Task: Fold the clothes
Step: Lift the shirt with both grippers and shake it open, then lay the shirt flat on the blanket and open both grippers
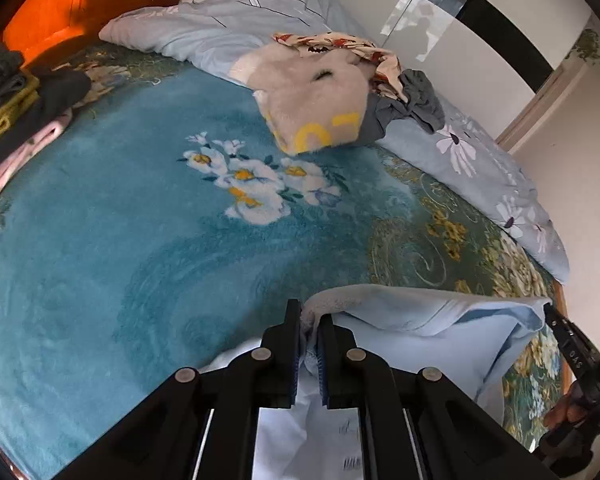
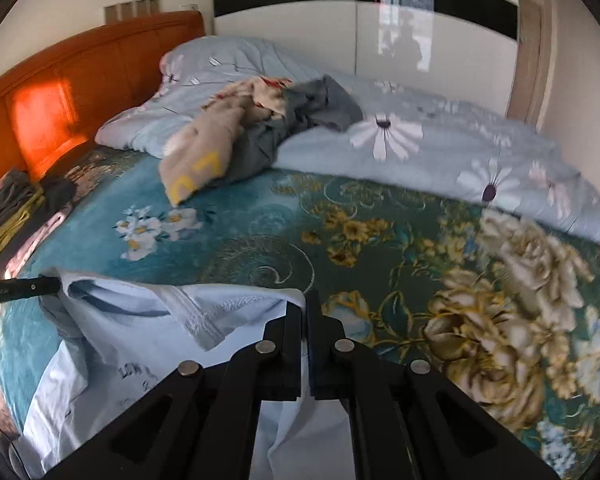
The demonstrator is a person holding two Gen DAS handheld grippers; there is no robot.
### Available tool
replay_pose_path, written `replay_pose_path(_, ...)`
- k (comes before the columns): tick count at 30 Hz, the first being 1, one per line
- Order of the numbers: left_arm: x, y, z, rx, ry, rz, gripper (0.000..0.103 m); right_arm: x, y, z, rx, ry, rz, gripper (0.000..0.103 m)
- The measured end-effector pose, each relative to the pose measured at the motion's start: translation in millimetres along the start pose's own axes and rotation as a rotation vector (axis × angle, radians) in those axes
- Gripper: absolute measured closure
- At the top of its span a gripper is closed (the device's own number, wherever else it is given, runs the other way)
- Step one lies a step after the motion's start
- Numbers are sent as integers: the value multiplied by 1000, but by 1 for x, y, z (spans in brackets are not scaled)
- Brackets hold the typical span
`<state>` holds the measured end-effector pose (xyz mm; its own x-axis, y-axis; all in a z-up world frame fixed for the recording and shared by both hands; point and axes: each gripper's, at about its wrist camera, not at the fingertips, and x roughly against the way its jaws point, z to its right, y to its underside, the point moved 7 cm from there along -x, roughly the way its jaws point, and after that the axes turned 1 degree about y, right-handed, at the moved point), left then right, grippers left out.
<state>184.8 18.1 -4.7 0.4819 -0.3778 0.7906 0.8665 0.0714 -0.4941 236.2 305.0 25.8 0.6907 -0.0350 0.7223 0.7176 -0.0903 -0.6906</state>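
The left hand-held gripper (image 1: 309,320) sits right at the bottom of the left wrist view. Its two black fingers are almost closed. They pinch a bunched edge of the light blue shirt (image 1: 428,332). The right hand-held gripper (image 2: 304,312) is pressed nearly closed too, with a thin edge of the same light blue shirt (image 2: 140,344) caught between its fingers.

The shirt is held up at both ends and stretched between the two grippers. Its lower part hangs down toward the bed, low in both views. In the left wrist view the right hand-held gripper (image 1: 550,312) shows at 4 o'clock, its tip on the far corner of the shirt. In the right wrist view the left hand-held gripper (image 2: 54,286) pokes in at 9 o'clock, touching the other corner.

Under the shirt lies a teal flower blanket (image 1: 140,240) that covers the bed. A pile of other clothes (image 1: 332,92) sits at 12 o'clock, well apart from the shirt. It has a cream fuzzy one with yellow letters, a flowery one and a grey one. Behind the pile is a pale blue quilt (image 1: 236,12) with white flowers. A stack of folded clothes (image 2: 12,212) lies at 9 o'clock, by the orange headboard (image 2: 80,80).
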Motion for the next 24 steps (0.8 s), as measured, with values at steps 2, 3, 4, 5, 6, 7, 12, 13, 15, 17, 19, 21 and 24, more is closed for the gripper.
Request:
replay_pose_path(2, -7, -18, 7, -15, -9, 16, 95, -13, -7, 10, -33, -10, -1, 102)
replay_pose_path(3, -11, -25, 12, -25, -17, 20, 95, -19, -12, 15, -47, -13, 0, 102)
replay_pose_path(4, -14, -34, 17, -41, -23, 26, 95, -24, -19, 18, -58, -15, 2, 102)
replay_pose_path(5, -18, -46, 23, -58, -29, 33, 95, -28, -25, 22, -64, -12, 4, 102)
replay_pose_path(6, -21, -55, 30, -80, -39, 42, 95, -33, -32, 25, -62, -2, 6, 102)
replay_pose_path(7, -23, -63, 35, -93, -44, 47, 95, -38, -37, 29, -61, 10, 9, 102)
replay_pose_path(12, -51, -81, 48, -105, -59, 7, 95, -70, -50, 51, -135, 10, -51, 101)
replay_pose_path(13, -61, -78, 46, -101, -73, -12, 95, -81, -46, 53, -162, -3, -80, 101)
replay_pose_path(15, -79, -69, 37, -81, -79, -47, 95, -98, -37, 56, -196, -10, -125, 101)
replay_pose_path(17, -98, -56, 26, -44, -75, -91, 95, -114, -24, 56, -230, -14, -168, 101)
replay_pose_path(19, -112, -43, 16, -11, -61, -130, 94, -124, -12, 54, -234, -5, -196, 101)
replay_pose_path(21, -119, -34, 11, 14, -41, -162, 92, -130, -3, 52, -224, 7, -219, 101)
replay_pose_path(24, -119, -22, 1, 87, 24, -210, 78, -133, 4, 52, -220, 32, -234, 101)
